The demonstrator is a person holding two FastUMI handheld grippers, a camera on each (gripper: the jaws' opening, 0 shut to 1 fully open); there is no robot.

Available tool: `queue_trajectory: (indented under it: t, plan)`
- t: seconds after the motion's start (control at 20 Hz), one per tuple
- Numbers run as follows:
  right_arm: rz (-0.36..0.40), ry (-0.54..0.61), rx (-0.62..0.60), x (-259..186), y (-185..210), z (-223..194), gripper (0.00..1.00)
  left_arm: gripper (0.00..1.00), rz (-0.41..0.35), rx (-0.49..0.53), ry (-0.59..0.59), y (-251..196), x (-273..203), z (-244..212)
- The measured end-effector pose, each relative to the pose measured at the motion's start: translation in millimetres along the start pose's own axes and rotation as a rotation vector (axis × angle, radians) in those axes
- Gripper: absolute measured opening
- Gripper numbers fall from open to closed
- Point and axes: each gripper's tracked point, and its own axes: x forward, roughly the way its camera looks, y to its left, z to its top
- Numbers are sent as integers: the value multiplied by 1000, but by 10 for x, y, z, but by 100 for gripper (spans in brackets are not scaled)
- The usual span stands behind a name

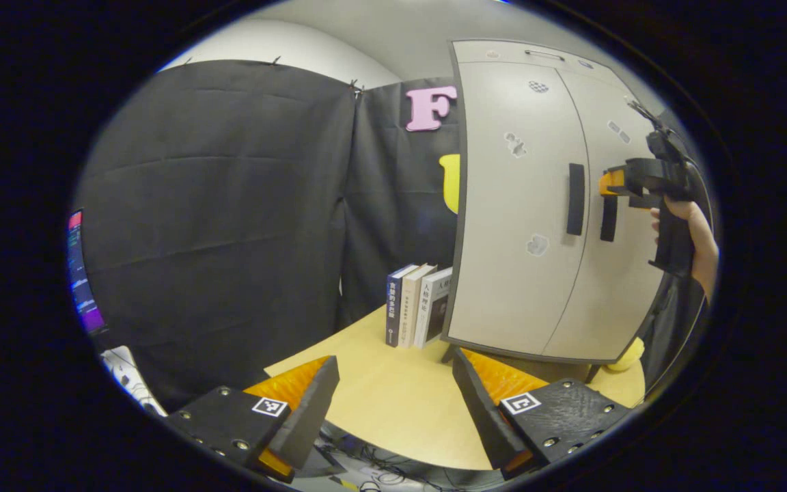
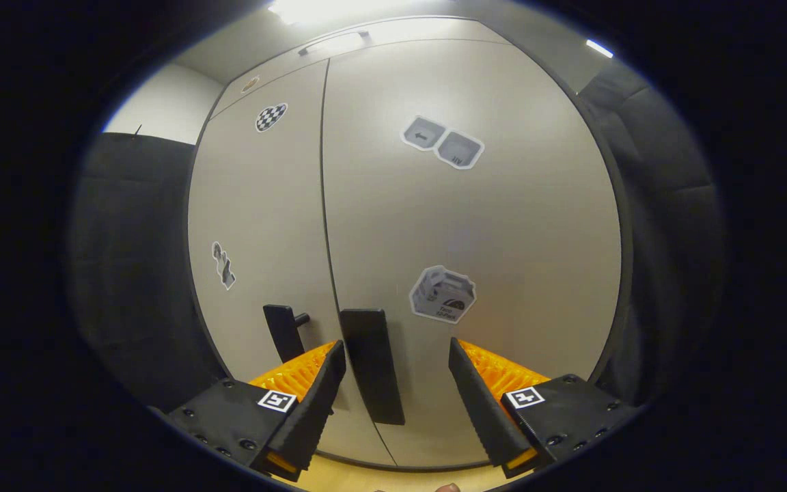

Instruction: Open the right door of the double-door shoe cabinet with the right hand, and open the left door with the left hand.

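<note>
The beige double-door shoe cabinet stands on a wooden table with both doors shut. In the left gripper view its two black vertical handles sit side by side: the left door's handle and the right door's handle. My right gripper, held by a hand, is right at the right handle. In the right gripper view that right handle stands between the open fingers of my right gripper, closer to the left finger, untouched by either. The left handle is beside it. My left gripper hangs open over the table, well short of the cabinet.
Three books stand upright on the wooden table, against the cabinet's left side. A yellow object lies by the cabinet's lower right corner. Black cloth walls surround the booth, and a screen glows at the far left.
</note>
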Motion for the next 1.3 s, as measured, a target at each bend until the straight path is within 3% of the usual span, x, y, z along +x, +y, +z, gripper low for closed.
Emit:
queue_trajectory:
  t: [0.05,0.15,0.2,0.3,0.4,0.55,0.6,0.75,1.0,1.2,1.3]
  plan:
    - [-24,1,-10,12,17,0,95,97,-28,15,4,42,65,-17]
    - [-72,-1,-27,51,25,8,95,99,-81,26,2,168,161,-1]
    - [-98,2,-38,64,24,6,87,99,-108,25,-4,215,219,5]
    - [-128,25,-36,99,73,-39,84,97,-143,25,-15,366,335,25]
    - [-161,44,-27,126,99,-63,68,98,-157,40,-20,558,446,22]
    - [-197,62,-52,151,141,-94,66,97,-173,49,-31,847,531,59]
    - [-213,64,-46,127,131,-111,53,98,-184,50,-31,923,565,23]
    - [-265,86,-16,136,54,-190,43,98,-193,77,-23,1176,683,-55]
    - [-254,68,-22,163,62,-173,28,97,-248,16,28,1340,914,-228]
    - [-212,129,-53,144,64,-189,2,97,-302,-22,43,1336,1042,-284]
    - [-207,143,-61,101,69,-206,5,99,-342,-33,61,1288,1092,-322]
